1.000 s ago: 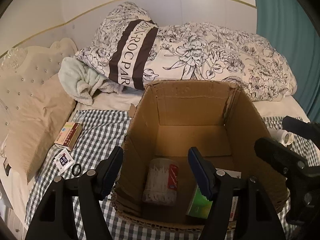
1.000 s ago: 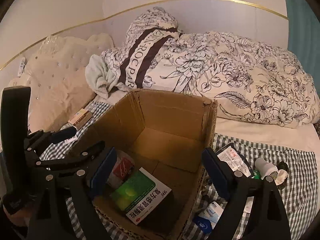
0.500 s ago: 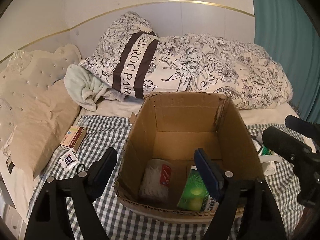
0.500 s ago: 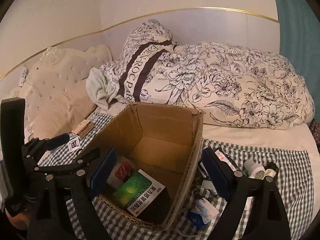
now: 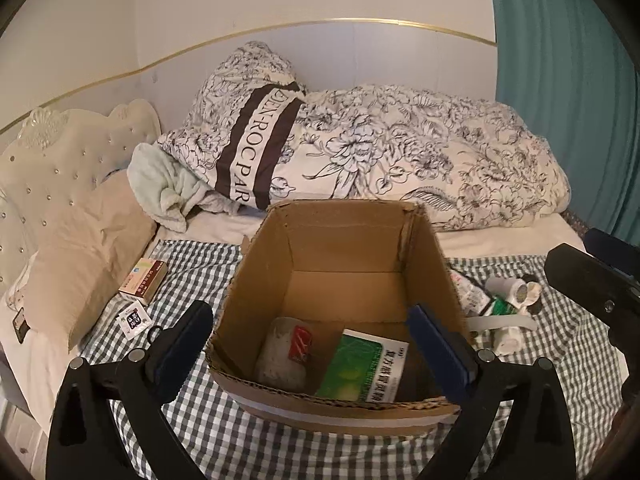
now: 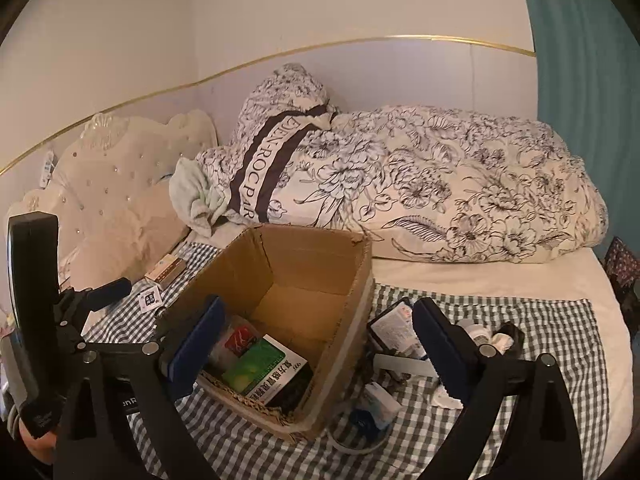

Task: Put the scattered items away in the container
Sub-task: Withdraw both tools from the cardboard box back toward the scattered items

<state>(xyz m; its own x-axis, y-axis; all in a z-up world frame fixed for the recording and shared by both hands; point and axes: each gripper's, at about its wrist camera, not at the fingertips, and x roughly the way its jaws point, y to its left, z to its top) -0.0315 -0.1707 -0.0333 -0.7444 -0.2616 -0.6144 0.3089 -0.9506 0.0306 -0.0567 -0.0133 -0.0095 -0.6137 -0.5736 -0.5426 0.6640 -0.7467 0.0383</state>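
Bed surface: a grey-and-white checked cloth (image 5: 208, 264) laid over a pale sheet, cream tufted headboard (image 5: 52, 168) at the left, beige pillow (image 5: 84, 256) beside it. Behind lies a floral duvet (image 5: 420, 168) with a dark band reading "EDEN-ROC PAR". The wall is pale with a gold trim line; a teal curtain (image 5: 568, 100) hangs at the right.

An open cardboard box (image 5: 332, 248) sits mid-cloth. Inside are a green medicine box (image 5: 360, 368) with Chinese lettering, "999" legible in the right wrist view, and a clear tub with a red label (image 5: 286, 354), writing unreadable.

Still on the cloth: left of the box, a red-and-white carton (image 5: 144, 280) and a small sachet with a QR code (image 5: 134, 320); right of it, a cluster of packets and bottles (image 6: 404, 332), small print too fine to read.

The left gripper (image 5: 316, 344) has its jaws spread wide, holding nothing. The right gripper (image 6: 320, 344) is likewise spread and empty.
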